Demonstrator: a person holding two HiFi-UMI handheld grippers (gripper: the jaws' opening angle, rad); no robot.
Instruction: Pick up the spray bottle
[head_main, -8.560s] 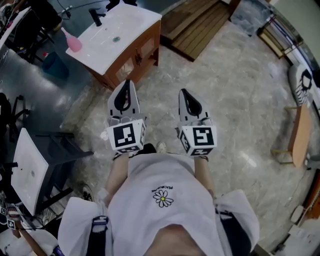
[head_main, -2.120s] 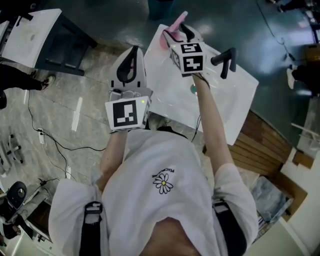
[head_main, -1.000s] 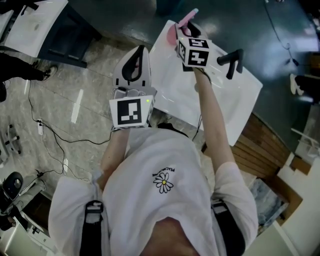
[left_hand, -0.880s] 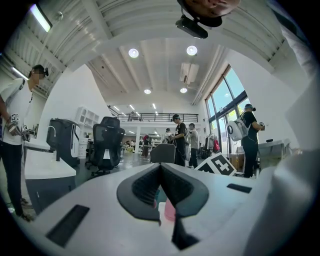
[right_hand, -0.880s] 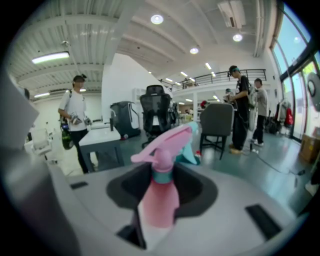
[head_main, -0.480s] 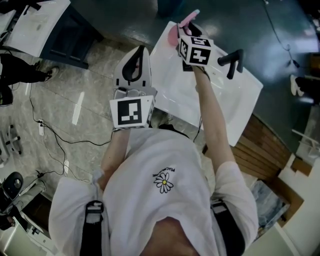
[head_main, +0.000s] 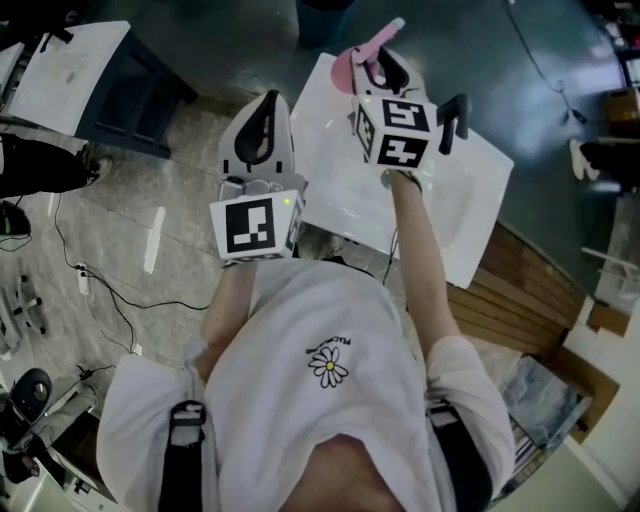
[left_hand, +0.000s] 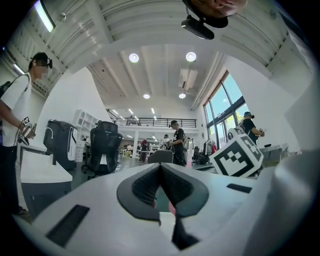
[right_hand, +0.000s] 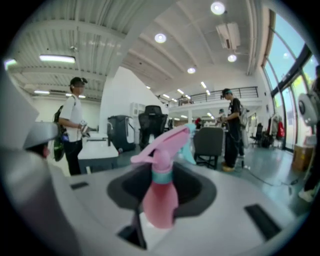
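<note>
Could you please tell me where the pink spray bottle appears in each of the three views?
Head view: top centre, the spray bottle is held in the right tongs, above the white countertop.
Left gripper view: not clearly in it; only a pink speck shows low at centre, which I cannot identify.
Right gripper view: centre, upright between the tongs.
Shared landmark: the right tongs' marker cube, also at right in the left gripper view.

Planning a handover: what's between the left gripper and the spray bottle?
Head view: only the bare edge of the white sink top between left gripper and spray bottle, which the right gripper holds.
</note>
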